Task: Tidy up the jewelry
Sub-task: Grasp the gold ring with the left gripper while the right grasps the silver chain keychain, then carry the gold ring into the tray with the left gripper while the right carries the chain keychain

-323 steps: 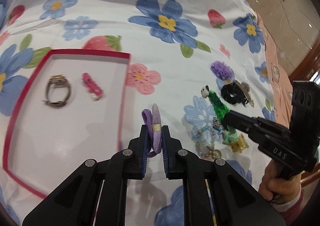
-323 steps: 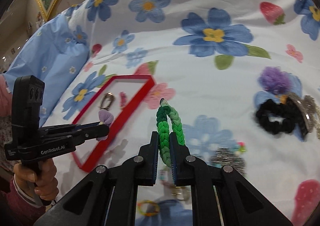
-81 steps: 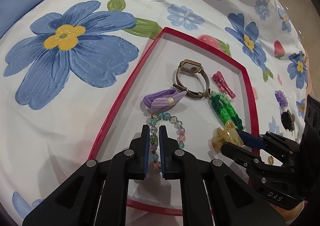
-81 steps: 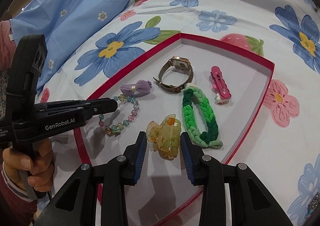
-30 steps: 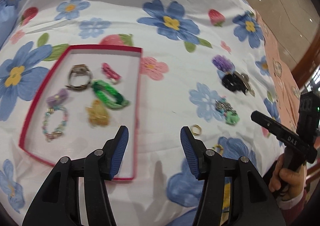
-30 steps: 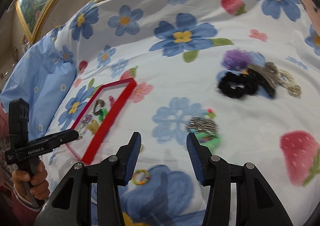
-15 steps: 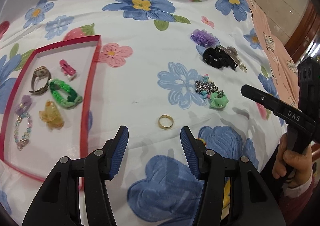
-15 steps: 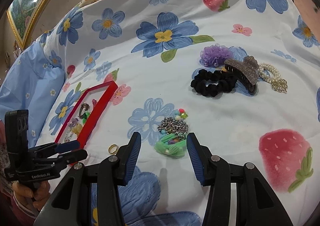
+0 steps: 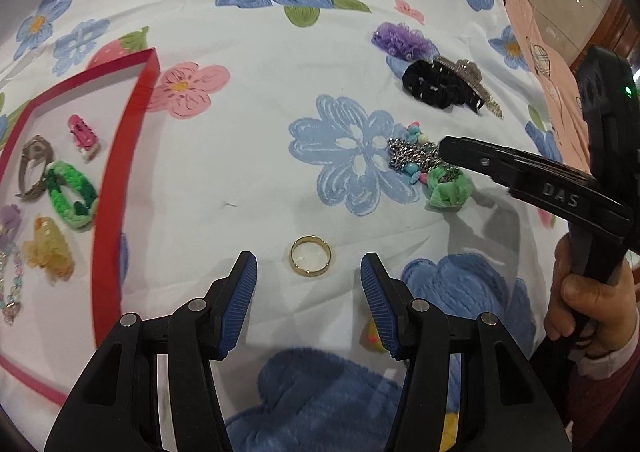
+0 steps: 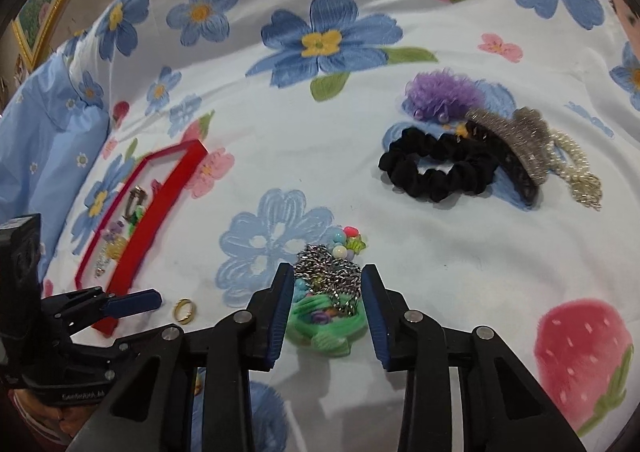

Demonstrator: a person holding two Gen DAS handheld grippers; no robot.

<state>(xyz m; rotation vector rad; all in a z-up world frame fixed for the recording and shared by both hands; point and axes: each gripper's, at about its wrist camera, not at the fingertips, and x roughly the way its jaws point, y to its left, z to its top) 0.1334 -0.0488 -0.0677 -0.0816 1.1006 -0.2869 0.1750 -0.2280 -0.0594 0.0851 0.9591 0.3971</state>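
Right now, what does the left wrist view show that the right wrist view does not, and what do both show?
Only the left wrist view shows the pink hair clip clearly in the red-rimmed tray. Only the right wrist view shows the white pearl bracelet. Both show the gold ring, the silver chain on the green scrunchie, and both open claws: left claw, right claw.

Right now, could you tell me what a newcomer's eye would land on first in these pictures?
Probably the gold ring lying alone on the flowered sheet, framed by the open left gripper. Next, the open right gripper straddling a silver chain heaped on a green scrunchie, and the red tray at left.
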